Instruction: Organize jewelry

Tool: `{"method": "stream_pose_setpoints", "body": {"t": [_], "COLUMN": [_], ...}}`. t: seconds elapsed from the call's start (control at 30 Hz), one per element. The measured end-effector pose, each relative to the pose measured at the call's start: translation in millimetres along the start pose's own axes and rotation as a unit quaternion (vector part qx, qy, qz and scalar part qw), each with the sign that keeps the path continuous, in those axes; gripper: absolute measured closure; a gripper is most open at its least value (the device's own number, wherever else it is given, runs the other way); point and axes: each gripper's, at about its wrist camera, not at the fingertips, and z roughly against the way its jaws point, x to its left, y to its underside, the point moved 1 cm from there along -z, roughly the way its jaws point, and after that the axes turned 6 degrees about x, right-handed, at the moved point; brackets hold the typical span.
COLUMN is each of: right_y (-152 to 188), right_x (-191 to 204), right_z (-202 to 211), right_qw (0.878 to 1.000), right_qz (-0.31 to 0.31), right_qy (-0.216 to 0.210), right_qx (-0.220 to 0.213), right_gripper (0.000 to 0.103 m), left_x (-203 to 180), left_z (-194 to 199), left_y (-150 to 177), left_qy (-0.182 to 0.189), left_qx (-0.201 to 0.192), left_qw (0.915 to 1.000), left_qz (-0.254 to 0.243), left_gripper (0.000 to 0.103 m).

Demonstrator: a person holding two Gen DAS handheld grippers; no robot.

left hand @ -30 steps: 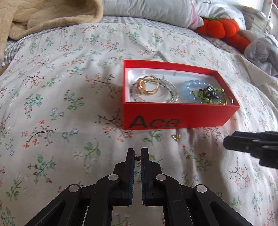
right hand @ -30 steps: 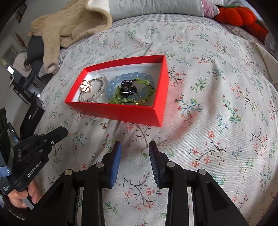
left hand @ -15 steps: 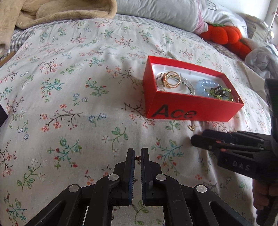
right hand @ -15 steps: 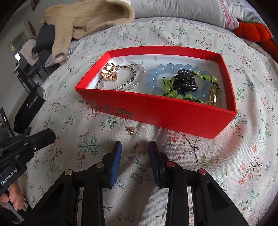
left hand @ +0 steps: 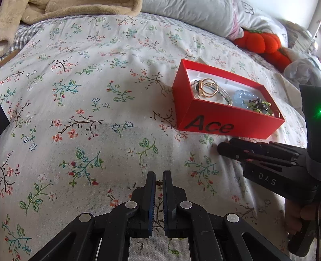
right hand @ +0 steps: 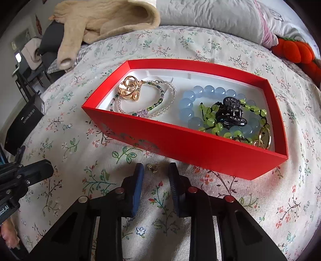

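A red box (right hand: 192, 148) with a white lining lies on the floral bedspread and holds beaded bracelets, a gold flower piece (right hand: 128, 90), a blue bead bracelet (right hand: 187, 104), a green bead bracelet and a black claw clip (right hand: 230, 112). It also shows in the left wrist view (left hand: 230, 124). A small gold earring (right hand: 152, 167) lies on the bedspread just in front of the box, between the tips of my open right gripper (right hand: 155, 170). My left gripper (left hand: 158, 181) is shut on a tiny dark piece of jewelry (left hand: 159, 182), left of the box.
A beige fleece blanket (right hand: 104, 22) and a grey pillow (right hand: 210, 14) lie at the far side of the bed. An orange pumpkin plush (left hand: 262, 44) sits at the back right. A black box (right hand: 24, 122) stands off the bed's left edge.
My right gripper has moved in close to the box and come down around the gold earring. My left gripper has drawn back to the left, still shut on its piece.
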Motion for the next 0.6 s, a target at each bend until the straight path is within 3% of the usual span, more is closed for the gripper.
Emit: {"method": "stream_pose_setpoints", "body": {"t": [0.1,0.6], "right_y": [-0.4,4.6], "right_x": [-0.8,-7.3], "right_z": [-0.2,26.0], "right_qw": [1.0,0.999], "right_qz": [0.003,-0.016], "right_qy": [0.0,-0.041], "right_qx": [0.001,0.007], "right_gripper": [0.093,0.093], "left_x": [-1.4,-3.8], "left_z": [-0.1,8.5], "left_y": [-0.5,-14.0], "left_qy": [-0.002,-0.003], "left_qx": [0.001,-0.01], "left_qw": [1.0,0.9999], "left_qz": [0.0,-0.002], "left_gripper": [0.102,0.102]}}
